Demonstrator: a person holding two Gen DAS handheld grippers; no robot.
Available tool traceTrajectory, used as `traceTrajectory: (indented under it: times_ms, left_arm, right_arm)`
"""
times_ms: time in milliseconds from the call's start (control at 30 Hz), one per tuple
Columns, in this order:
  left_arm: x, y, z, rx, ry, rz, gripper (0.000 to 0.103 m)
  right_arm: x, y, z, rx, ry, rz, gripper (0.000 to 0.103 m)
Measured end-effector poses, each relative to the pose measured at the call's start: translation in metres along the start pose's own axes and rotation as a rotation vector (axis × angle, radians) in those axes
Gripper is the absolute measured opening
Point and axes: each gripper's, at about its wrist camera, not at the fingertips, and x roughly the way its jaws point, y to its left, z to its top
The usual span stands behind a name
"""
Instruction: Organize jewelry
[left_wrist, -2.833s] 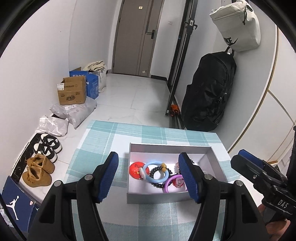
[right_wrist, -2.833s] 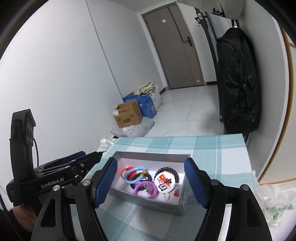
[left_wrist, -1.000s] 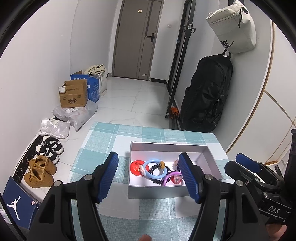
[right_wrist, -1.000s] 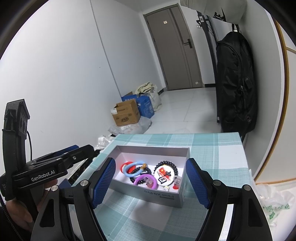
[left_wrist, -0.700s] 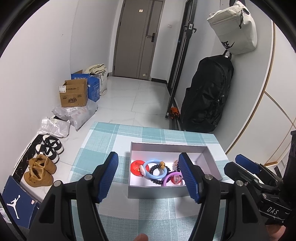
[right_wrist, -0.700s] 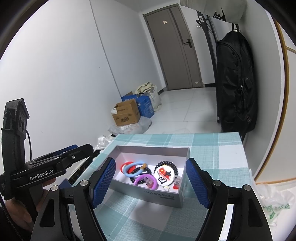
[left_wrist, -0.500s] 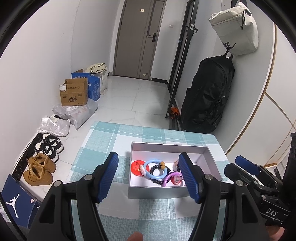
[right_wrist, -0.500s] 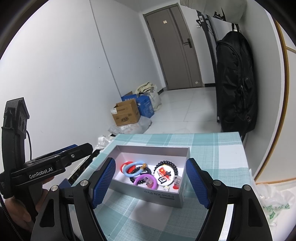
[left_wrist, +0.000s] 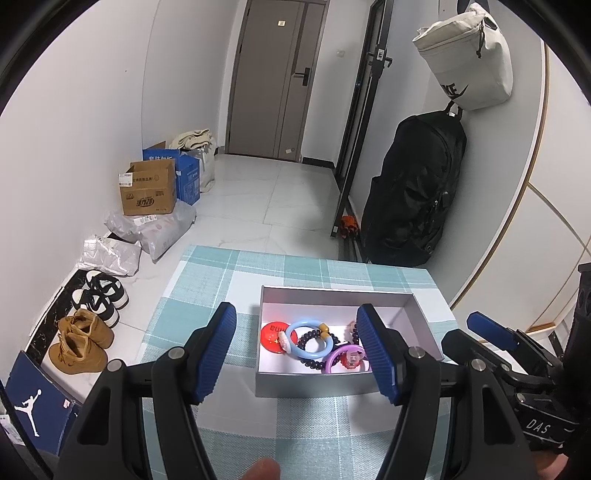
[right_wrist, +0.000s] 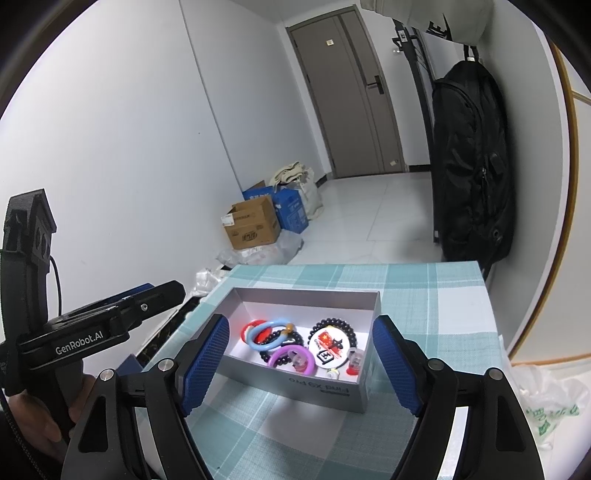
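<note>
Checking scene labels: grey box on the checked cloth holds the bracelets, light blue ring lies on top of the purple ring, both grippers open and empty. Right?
Wrong on colour order only: the right wrist view shows the light blue ring lying beside the purple ring, not on it. The rest holds: box, left gripper and right gripper open, empty.

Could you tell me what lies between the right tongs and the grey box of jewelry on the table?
Only bare checked tablecloth: in the right wrist view the open right tongs hover short of the grey box, nothing between.

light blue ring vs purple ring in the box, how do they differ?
The light blue ring is sky blue with an amber bead on its rim; the purple ring is lilac with a pale charm inside its loop. The light blue ring lies toward the box's middle; the purple ring sits nearer the front wall. Both lie flat, overlapping the dark bead bracelet.
</note>
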Motion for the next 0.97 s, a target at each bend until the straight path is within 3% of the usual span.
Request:
traceTrajectory:
  times_ms: [967]
  left_arm:
    - [-0.0015,-0.0038,0.0004,0.021,-0.020,-0.010,0.063]
  right_arm:
    - [0.0015,-0.0003,-0.0014,0.000,0.006,-0.002,0.080]
